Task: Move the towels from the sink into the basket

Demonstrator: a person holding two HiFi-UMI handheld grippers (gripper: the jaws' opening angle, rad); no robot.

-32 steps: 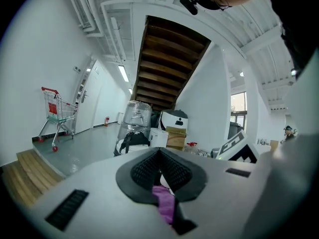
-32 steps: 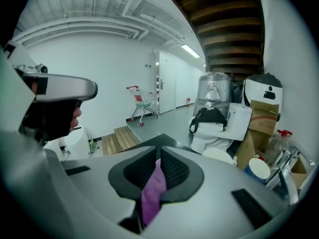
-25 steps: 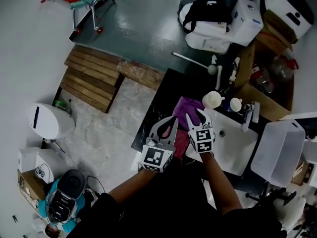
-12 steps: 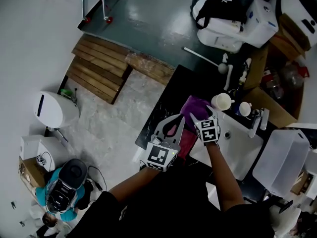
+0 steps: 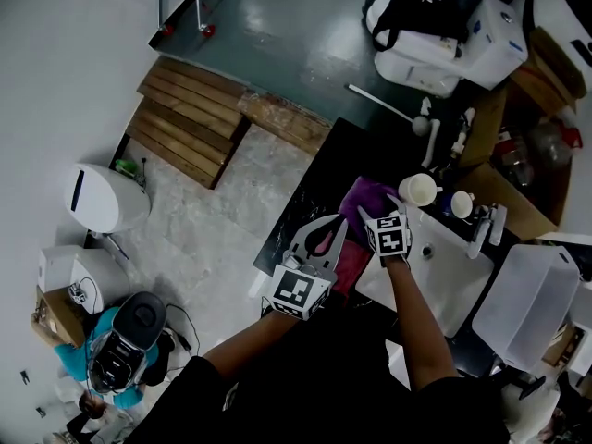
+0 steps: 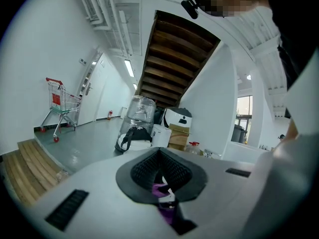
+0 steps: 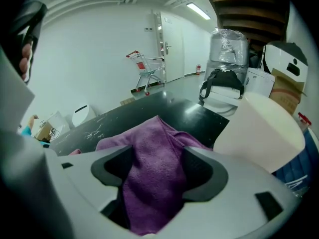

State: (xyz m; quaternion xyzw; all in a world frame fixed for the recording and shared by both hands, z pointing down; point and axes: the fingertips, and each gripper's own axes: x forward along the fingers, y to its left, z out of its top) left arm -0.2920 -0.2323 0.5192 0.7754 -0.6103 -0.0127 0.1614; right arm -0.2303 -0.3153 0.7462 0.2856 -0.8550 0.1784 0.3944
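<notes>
Head view, left to right: the left hand-held gripper [image 5: 328, 228] hangs over a pink towel [image 5: 350, 262] near the bench's [image 5: 305, 202] front edge, jaw tips together. A scrap of purple shows low in its gap, and I can't tell if it's pinched. The right hand-held gripper [image 7: 155, 166] has just been opening its jaws. They're wide now, with the purple towel [image 5: 363, 195] humped between them on the bench by the sink's [image 5: 449, 280] left edge. I'd sink the pads well around that fold before closing, and stay off the white cup [image 5: 419, 189] behind.

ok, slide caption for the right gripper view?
Right gripper, jaws just opened, straddles a purple towel on the black counter.
</notes>
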